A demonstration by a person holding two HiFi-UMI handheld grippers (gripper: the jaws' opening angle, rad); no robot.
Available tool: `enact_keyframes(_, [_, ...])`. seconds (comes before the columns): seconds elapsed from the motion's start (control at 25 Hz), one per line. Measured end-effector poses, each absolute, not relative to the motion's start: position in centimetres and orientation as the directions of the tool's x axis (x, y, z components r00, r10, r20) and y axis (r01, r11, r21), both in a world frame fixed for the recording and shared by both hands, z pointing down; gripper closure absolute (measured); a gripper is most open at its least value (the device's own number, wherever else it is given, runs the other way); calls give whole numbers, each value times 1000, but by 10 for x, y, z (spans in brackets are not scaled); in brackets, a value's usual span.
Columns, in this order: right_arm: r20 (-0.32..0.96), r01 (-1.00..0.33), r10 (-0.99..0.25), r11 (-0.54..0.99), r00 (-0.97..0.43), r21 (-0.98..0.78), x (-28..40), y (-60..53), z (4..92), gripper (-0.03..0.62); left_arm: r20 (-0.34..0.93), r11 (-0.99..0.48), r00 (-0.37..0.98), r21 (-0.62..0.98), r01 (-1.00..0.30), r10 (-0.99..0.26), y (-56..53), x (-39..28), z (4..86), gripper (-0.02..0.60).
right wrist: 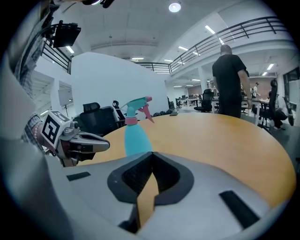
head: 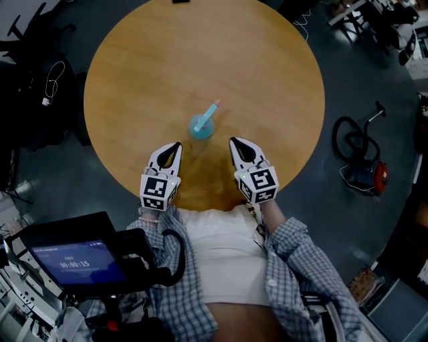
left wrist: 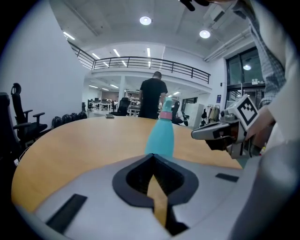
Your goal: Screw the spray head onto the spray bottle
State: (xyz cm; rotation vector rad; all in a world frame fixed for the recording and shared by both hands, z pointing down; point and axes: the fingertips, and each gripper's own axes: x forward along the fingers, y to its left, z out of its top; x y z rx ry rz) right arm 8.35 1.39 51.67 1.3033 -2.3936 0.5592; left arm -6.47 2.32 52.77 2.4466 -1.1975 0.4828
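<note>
A teal spray bottle (head: 201, 125) stands upright on the round wooden table (head: 200, 53), its teal and pink spray head (head: 211, 110) sitting on its neck. My left gripper (head: 175, 145) is shut and empty just left of and nearer than the bottle. My right gripper (head: 234, 141) is shut and empty on the other side. In the left gripper view the bottle (left wrist: 160, 136) rises just beyond the closed left gripper (left wrist: 152, 157), with the right gripper (left wrist: 220, 133) to its right. In the right gripper view the bottle (right wrist: 137, 138) stands past the right gripper (right wrist: 151, 154), the left gripper (right wrist: 89, 139) beside it.
A dark phone (head: 180, 1) lies at the table's far edge. A person in black (left wrist: 152, 98) stands beyond the table. Office chairs (left wrist: 21, 124) line the left. A blue and red machine with a hose (head: 364, 170) sits on the floor to the right. A tablet screen (head: 77, 264) is at lower left.
</note>
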Motion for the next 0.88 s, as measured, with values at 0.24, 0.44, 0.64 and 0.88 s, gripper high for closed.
enact_keyframes(0.24, [466, -839, -705, 511, -534, -187, 77, 33, 502, 600, 448, -605, 599, 150, -782, -664, 38, -50, 510, 575])
enact_keyframes(0.44, [458, -814, -683, 547, -569, -196, 61, 43, 495, 600, 419, -603, 610, 169, -780, -672, 42, -56, 503, 575])
enact_keyframes(0.64, [474, -807, -670, 564, -572, -176, 60, 43, 498, 600, 426, -612, 613, 159, -775, -666, 43, -54, 505, 575])
enact_keyframes(0.88, [492, -811, -667, 562, -560, -161, 62, 43, 503, 600, 439, -616, 612, 154, -773, -658, 46, -53, 509, 575])
